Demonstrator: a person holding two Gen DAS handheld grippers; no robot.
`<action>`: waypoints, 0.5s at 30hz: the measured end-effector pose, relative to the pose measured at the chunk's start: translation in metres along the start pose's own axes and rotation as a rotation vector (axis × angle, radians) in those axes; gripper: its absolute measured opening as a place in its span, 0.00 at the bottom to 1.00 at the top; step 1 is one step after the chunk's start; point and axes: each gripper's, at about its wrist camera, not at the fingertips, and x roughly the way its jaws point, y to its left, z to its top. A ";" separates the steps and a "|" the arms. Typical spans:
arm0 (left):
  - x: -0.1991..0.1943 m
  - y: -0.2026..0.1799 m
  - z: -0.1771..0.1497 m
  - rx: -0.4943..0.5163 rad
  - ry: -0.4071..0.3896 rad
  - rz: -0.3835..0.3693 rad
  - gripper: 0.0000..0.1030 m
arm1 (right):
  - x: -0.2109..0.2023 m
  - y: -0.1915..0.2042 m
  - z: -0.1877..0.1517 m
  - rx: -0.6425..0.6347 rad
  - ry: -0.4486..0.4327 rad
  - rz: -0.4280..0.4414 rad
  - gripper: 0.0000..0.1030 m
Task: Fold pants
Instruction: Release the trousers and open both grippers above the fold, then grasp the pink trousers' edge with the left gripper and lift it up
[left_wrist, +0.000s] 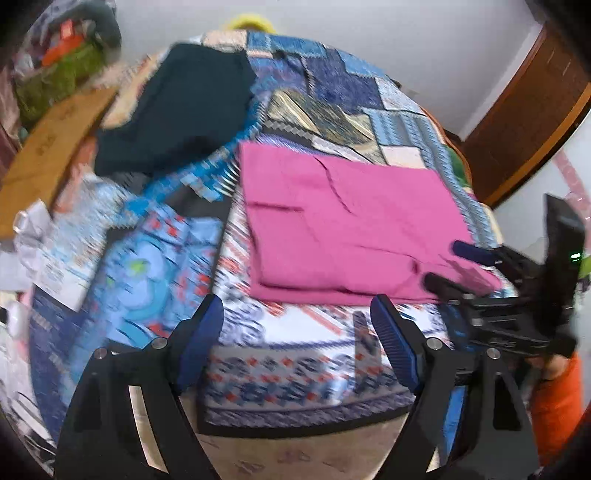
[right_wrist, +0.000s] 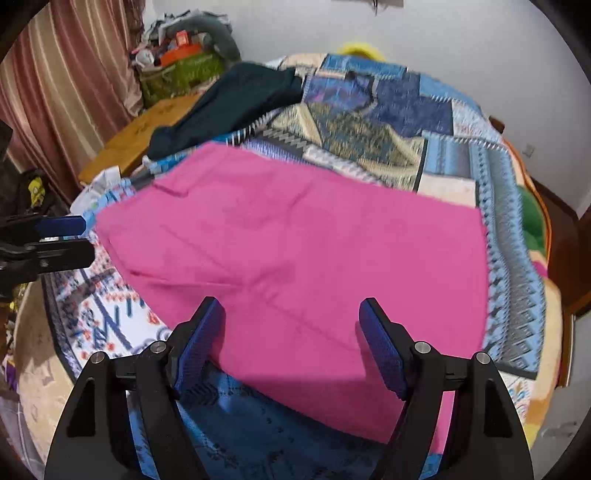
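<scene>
The pink pants (left_wrist: 343, 229) lie folded into a flat rectangle on the patchwork bedspread (left_wrist: 332, 96). My left gripper (left_wrist: 295, 317) hovers open over the bedspread just in front of the pants' near edge, with nothing between its pads. In the right wrist view the pink pants (right_wrist: 295, 251) fill the middle. My right gripper (right_wrist: 291, 317) stands open above their near part and holds nothing. From the left wrist view the right gripper (left_wrist: 448, 264) is over the pants' near right corner. The left gripper (right_wrist: 83, 239) shows open at the left edge of the right wrist view.
A dark teal garment (left_wrist: 177, 107) lies at the back left of the bed, also visible as the dark garment (right_wrist: 240, 103). A wooden board (right_wrist: 147, 129) and a green bag of clutter (right_wrist: 181, 74) stand left of the bed. An orange sleeve (left_wrist: 554, 398) is at the right. A brown door (left_wrist: 524, 122) is behind.
</scene>
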 end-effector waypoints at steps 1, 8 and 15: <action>0.002 -0.002 -0.001 -0.004 0.006 -0.016 0.80 | 0.000 0.000 -0.002 0.011 -0.004 0.006 0.72; 0.019 -0.003 0.008 -0.086 0.013 -0.122 0.80 | 0.000 0.001 -0.005 0.022 0.005 0.012 0.72; 0.036 0.000 0.032 -0.154 0.053 -0.153 0.57 | 0.002 -0.001 -0.007 0.047 0.011 0.029 0.71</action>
